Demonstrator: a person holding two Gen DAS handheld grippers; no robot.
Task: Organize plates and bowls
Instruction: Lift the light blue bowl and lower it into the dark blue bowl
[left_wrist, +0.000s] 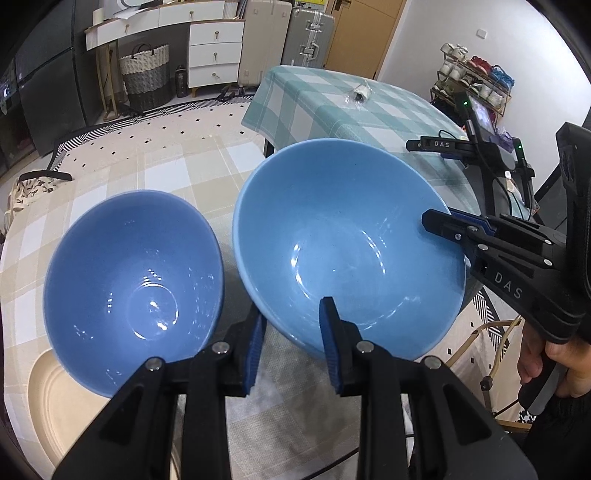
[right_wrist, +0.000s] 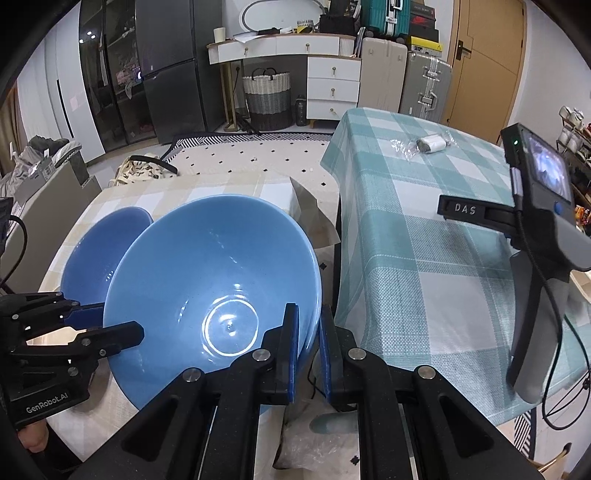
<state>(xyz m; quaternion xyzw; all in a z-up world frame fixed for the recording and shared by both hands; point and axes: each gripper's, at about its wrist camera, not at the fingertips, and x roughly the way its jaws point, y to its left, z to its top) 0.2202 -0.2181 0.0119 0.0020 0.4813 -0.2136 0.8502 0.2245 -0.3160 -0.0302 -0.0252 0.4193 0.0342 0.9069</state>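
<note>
Left wrist view shows me the large bowl (left_wrist: 351, 240) held from two sides. My left gripper (left_wrist: 291, 332) has its near rim between narrowly set jaws, one pad inside and one outside. My right gripper (right_wrist: 308, 332) is clamped almost shut on the rim at the right. The bowl hangs tilted, mouth towards me, above the beige check table (left_wrist: 155, 162). What matters next is the small bowl (left_wrist: 133, 266): it lies just left of the large one, on my left gripper's side, sitting on the cream plate (left_wrist: 48, 398). I judge that any leftward swing risks knocking the rims together, so clear space lies to the right
</note>
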